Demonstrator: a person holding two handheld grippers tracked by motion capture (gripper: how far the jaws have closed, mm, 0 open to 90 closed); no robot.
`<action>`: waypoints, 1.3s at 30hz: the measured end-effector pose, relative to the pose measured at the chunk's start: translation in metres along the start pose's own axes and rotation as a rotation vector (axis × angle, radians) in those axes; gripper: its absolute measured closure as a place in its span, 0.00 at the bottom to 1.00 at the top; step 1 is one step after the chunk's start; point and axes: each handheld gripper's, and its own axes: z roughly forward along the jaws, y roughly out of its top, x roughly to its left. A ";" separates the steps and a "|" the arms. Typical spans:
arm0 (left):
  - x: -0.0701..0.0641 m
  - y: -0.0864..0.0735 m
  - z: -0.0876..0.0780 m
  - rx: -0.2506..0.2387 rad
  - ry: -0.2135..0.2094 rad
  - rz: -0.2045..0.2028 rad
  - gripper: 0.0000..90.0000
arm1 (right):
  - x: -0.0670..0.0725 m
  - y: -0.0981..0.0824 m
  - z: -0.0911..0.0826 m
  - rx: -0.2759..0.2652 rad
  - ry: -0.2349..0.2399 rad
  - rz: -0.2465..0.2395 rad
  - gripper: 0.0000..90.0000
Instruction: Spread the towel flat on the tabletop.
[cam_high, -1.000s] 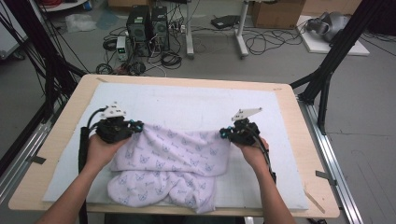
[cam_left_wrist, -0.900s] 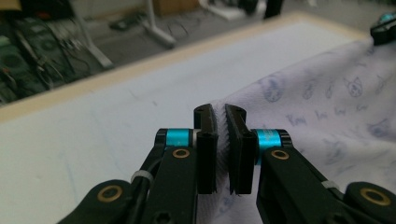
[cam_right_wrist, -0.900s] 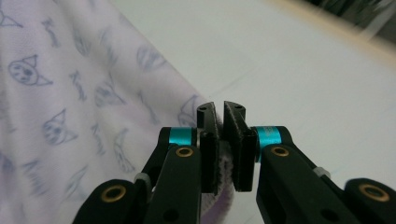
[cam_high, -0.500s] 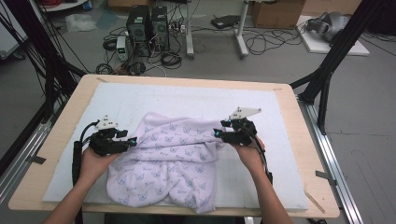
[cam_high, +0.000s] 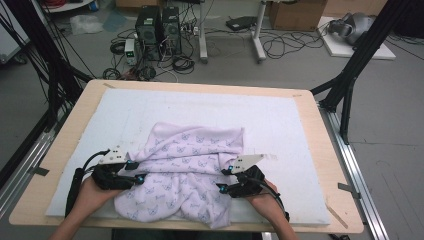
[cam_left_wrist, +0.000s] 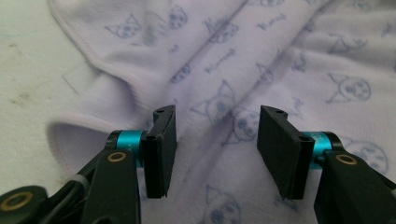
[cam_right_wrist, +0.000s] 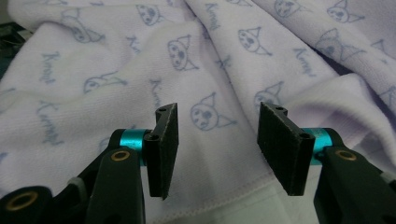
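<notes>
While the lilac towel lies crumpled in the lower middle of the high view, on the white mat that covers the wooden table, both grippers sit at its near flanks. The left gripper is at the lower left, tips at the cloth's left edge; the right gripper is at the lower right, tips resting over the cloth's right side. A hand holds the left one, another hand the right, both entering from the bottom edge.

Left gripper view — the fingers stand spread, a clear gap between the two black pads. The jaws have just been opening. The towel runs under and beyond the gap, cat-face print showing through it; nothing is pinched. A folded hem curls at the left of that frame, beside the left pad, with bare mat beyond it in the upper left.

Right gripper view — the fingers likewise stand apart, and these jaws too have just been opening. The towel spreads across the frame; its stitched hem crosses the bottom, passing below the gap between the pads, with a strip of mat under it. A raised fold sits just behind the right pad. No cloth is gripped.

Floor beyond the table, top of the high view: computer towers, tangled cables.
</notes>
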 end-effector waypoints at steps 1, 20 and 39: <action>-0.001 -0.002 0.000 0.003 -0.007 0.000 0.53 | 0.000 -0.001 -0.001 -0.007 0.012 0.002 0.53; -0.018 -0.005 0.012 0.031 -0.044 0.071 0.99 | 0.004 -0.002 0.007 0.082 0.086 -0.057 0.95; -0.020 -0.007 0.002 0.010 -0.223 0.059 0.54 | 0.021 -0.001 0.010 0.043 0.129 -0.031 0.55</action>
